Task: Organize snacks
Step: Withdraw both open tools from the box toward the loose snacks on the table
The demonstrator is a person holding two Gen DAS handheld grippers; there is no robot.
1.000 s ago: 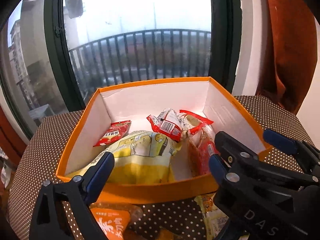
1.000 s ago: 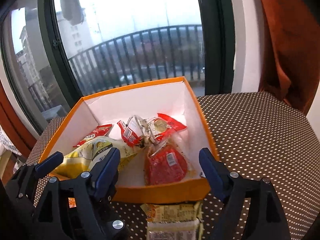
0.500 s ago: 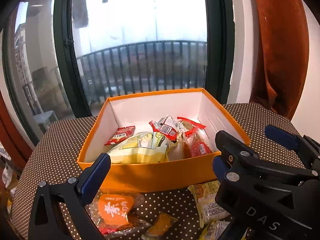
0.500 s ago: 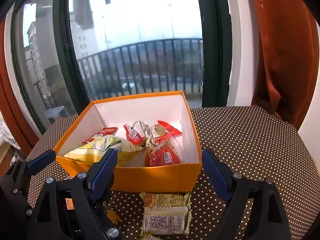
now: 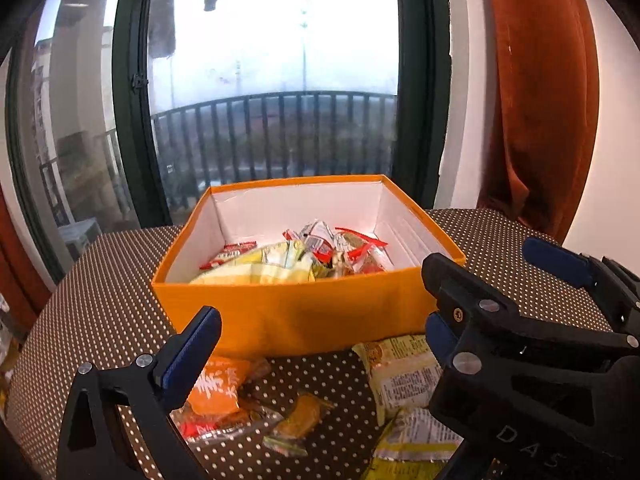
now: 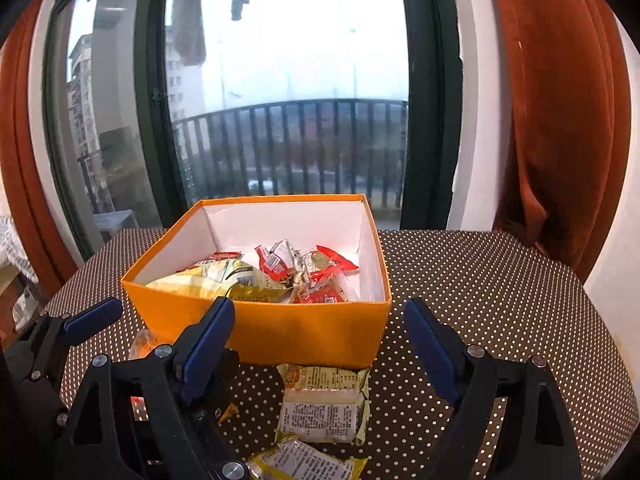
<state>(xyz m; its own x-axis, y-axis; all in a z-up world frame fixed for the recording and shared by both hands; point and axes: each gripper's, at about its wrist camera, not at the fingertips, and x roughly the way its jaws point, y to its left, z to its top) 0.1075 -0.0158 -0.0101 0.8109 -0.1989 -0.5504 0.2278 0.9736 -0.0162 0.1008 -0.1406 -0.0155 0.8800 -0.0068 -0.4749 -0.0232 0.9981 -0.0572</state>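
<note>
An orange box (image 5: 312, 316) with white inner walls stands on the dotted table and holds a yellow bag (image 5: 264, 270) and several red packets (image 5: 360, 246). Loose snacks lie in front of it: an orange packet (image 5: 216, 386), a small amber candy (image 5: 300, 420) and a yellow-white packet (image 5: 400, 376). My left gripper (image 5: 316, 346) hangs open and empty before the box's front wall. Beside it on the right, my right gripper (image 6: 320, 346) is open and empty above the yellow-white packet (image 6: 324, 404). The orange box (image 6: 280, 332) sits just beyond it. A second packet (image 6: 304, 464) lies nearer.
A brown tablecloth with white dots (image 6: 500, 300) covers the round table, whose edge curves away on both sides. Behind the box are a dark-framed window (image 5: 280, 80) with a balcony railing and a rust curtain (image 5: 540, 100) at the right.
Both grippers have drawn back from the box, which now looks smaller and farther away. The loose packets in front of it have come into view. The left jaws stand a little wider.
</note>
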